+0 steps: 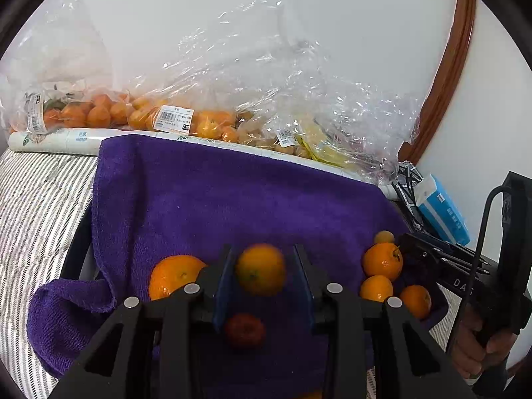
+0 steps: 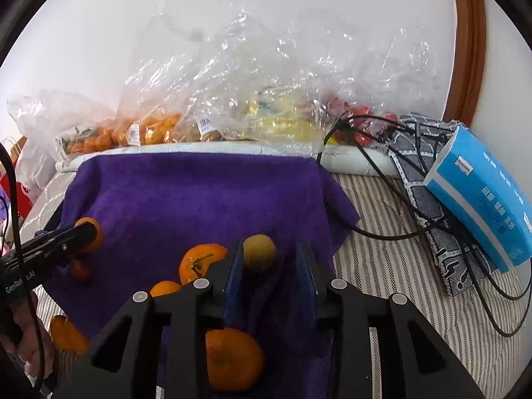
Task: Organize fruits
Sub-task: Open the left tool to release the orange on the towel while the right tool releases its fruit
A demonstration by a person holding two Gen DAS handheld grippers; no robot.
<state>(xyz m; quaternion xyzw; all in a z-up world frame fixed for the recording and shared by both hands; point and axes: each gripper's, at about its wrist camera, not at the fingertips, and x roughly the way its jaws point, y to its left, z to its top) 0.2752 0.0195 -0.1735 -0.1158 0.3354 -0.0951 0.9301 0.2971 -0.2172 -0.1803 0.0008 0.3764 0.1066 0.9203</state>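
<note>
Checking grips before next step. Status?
Left gripper open around an orange. Right gripper open, yellow fruit at left finger. Purple towel unobstructed.

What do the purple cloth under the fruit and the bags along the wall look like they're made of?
The purple cloth looks like terry or microfibre towelling: a matte, fuzzy nap, soft folds and a stitched hem. The bags look like thin clear plastic film: glossy, see-through and full of sharp crinkles that catch the light, with printed price labels stuck on. The exact fibre or plastic cannot be told.

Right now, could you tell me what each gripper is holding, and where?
Nothing, it seems: the orange sits loose between the left gripper fingers; the yellowish fruit touches only one right gripper finger.
</note>
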